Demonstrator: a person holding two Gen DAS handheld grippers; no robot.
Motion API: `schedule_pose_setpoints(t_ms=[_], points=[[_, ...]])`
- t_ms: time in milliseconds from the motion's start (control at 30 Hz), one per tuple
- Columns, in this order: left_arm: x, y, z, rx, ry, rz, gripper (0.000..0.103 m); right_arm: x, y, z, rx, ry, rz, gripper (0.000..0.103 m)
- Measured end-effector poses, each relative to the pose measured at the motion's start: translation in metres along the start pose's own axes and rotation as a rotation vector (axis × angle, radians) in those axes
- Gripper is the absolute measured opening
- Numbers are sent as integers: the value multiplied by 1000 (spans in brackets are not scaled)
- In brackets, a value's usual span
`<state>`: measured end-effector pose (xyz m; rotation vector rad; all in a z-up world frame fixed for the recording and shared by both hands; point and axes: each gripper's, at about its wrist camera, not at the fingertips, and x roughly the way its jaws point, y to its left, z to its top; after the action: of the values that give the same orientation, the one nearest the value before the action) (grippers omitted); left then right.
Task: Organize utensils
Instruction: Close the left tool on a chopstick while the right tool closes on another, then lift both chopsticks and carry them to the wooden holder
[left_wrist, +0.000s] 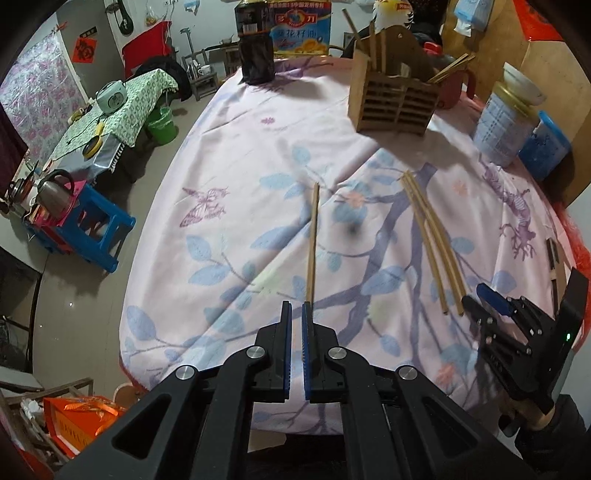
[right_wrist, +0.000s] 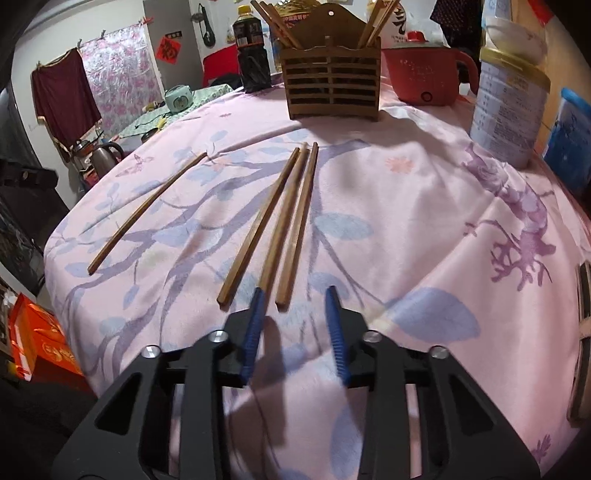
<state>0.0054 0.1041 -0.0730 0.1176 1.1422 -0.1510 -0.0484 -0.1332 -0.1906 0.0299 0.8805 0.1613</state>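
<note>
The left tool (left_wrist: 296, 308) is closed and empty above the near end of a lone chopstick (left_wrist: 313, 240); the right tool (right_wrist: 295, 295) stands partly open, gripping nothing, at the near ends of three chopsticks (right_wrist: 284, 218). Several chopsticks already stand in the holder (right_wrist: 332, 85) across the counter (right_wrist: 406, 221), so four seem left. The cloth between is bare; a can (right_wrist: 509, 107) crowds the right edge.

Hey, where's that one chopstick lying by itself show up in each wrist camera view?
Left wrist: the lone chopstick runs up the centre, just past the left gripper.
Right wrist: it lies diagonally at left, apart from the three grouped chopsticks.
Shared landmark: the wooden chopstick holder.
</note>
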Motion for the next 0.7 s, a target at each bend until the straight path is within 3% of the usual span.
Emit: schedule_pose_setpoints(t_ms=[267,333,533,567,633,700], points=[[13,11,-10,-21,40,8,6,5,4,1,-11,-14,-26,20],[18,12,-13,-26,49,8,6,4,3,0,-5,-19,-49,7],[47,12,-27,-42,100,-32,7,-14,-21,-2,78,15,-85,6],[52,10,-29,-42,104,-41,10,-19,-23,-1,78,21,-85,6],[61,4,-34,-44,103,-49,35,-29,-27,0,72,33,-85,6],[67,0,-37,-53,94,-58,37,-37,-30,2,62,48,-88,6]])
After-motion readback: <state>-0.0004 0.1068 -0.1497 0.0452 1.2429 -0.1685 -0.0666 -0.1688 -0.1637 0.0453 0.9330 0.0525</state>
